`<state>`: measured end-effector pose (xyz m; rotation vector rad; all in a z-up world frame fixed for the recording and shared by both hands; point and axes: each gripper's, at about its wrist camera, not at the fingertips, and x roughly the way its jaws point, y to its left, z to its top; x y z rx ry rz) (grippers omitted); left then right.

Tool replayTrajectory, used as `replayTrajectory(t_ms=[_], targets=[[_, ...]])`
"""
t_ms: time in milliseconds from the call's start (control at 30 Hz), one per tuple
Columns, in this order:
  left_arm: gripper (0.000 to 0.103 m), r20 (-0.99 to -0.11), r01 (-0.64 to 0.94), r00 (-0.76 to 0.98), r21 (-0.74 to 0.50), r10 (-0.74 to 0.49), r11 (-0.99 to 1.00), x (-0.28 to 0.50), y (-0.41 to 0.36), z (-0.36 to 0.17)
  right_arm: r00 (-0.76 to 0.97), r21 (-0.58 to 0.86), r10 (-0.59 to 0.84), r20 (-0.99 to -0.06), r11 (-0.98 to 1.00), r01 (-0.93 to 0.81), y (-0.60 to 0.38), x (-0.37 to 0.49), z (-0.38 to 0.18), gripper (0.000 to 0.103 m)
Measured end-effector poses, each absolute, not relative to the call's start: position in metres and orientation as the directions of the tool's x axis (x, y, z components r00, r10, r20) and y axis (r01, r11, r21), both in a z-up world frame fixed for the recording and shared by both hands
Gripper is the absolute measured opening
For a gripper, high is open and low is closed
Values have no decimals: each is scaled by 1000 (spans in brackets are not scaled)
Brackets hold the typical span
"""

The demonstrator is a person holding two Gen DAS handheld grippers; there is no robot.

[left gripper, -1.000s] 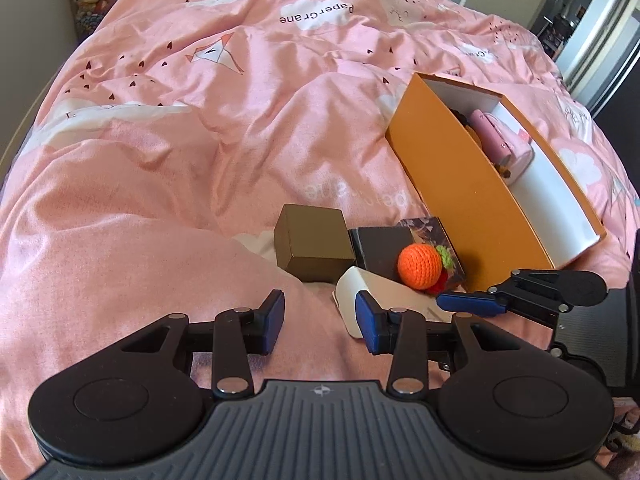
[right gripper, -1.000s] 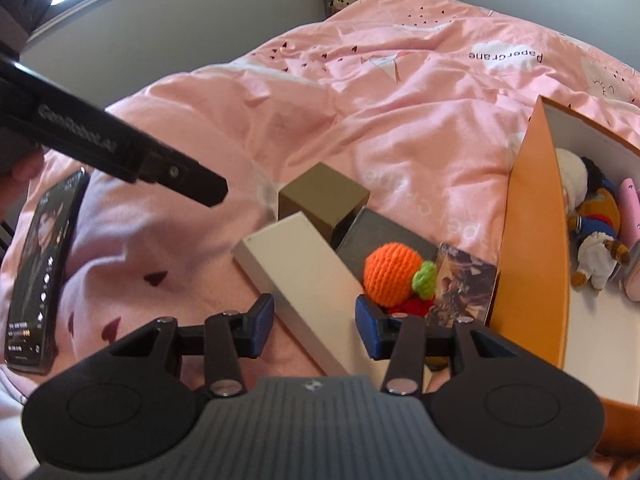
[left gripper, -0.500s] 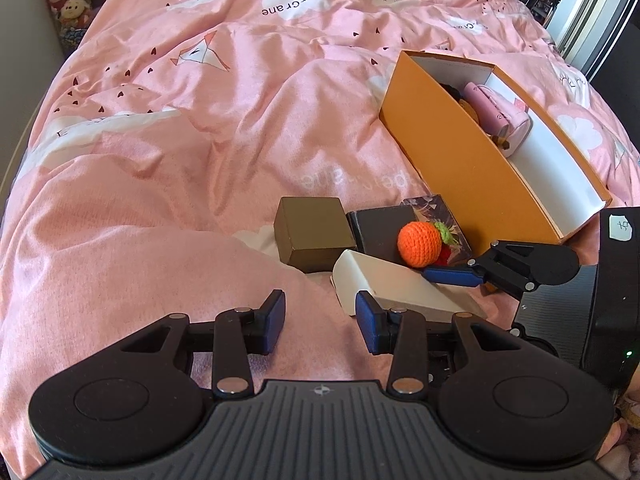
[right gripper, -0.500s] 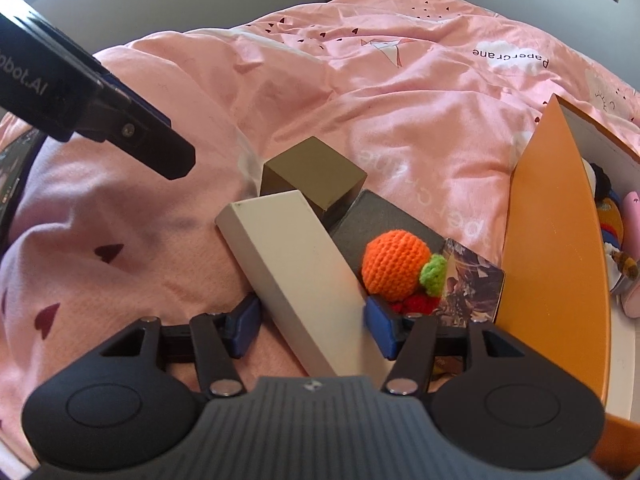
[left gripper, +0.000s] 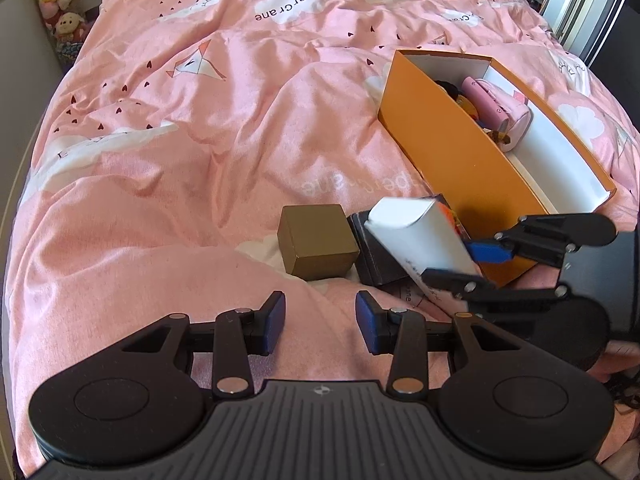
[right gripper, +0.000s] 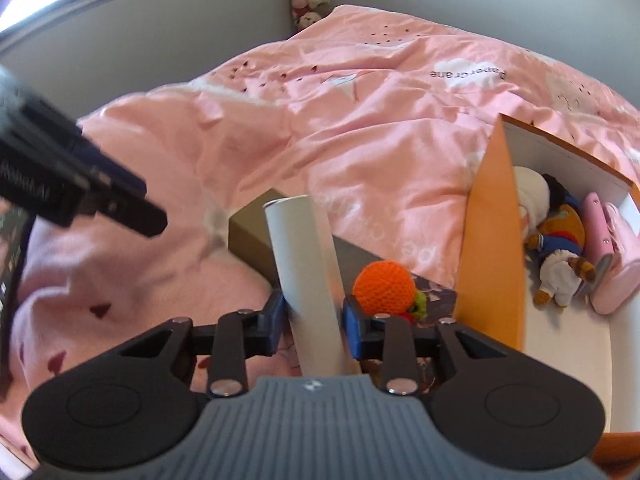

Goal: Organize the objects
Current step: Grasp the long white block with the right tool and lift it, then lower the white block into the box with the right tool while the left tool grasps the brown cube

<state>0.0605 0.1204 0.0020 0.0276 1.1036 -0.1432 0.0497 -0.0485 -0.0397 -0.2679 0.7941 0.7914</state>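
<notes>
Grip comes first: the right gripper [right gripper: 314, 322] has just been closing its jaws and now clamps the long white box [right gripper: 306, 264] between its pads, the box's far end tipped up off the pink duvet [right gripper: 360, 120]. The left gripper [left gripper: 320, 328] hangs over bare bedding nearby with its jaws parted and nothing between them. Just beyond the held box sit the things not yet sorted: the gold-brown cube [left gripper: 316, 246], the flat black box [left gripper: 374, 264] beside it, and the crocheted orange [right gripper: 384, 288] resting on a dark printed card [right gripper: 434, 302]. Further right stands the orange storage box [left gripper: 452, 152], which already holds a plush doll [right gripper: 558, 248] and a pink pouch [left gripper: 500, 114], with free room at its near end. By my reckoning the sorting is partly done: two items are in, one is in hand, and four remain on the bed. Compared with half a second ago, the white box lay flat on the duvet between wider jaws; now it is pinched and raised, and it hides the crocheted orange from the left wrist view.
</notes>
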Motion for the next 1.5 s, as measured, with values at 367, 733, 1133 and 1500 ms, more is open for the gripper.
replayTrajectory(t_ms=[367,733,1133,1500], targets=[[47,-860,248,496,7,-121,969,70,101,29,454,188,631,-629,690,-699,-79,66,15,29],[47,-854,409,493,58,-167,911,83,62,33,550,187,644,-531,723,-665,-131,85,82,29],[67,-899,633,416,176,-139,754,99,22,-11,621,57,493,-609,809,-586,-172,120,73,29],[78,-964,564,265,129,-31,816,147,60,-40,558,35,423,-714,817,-576,-189,151,28,29]])
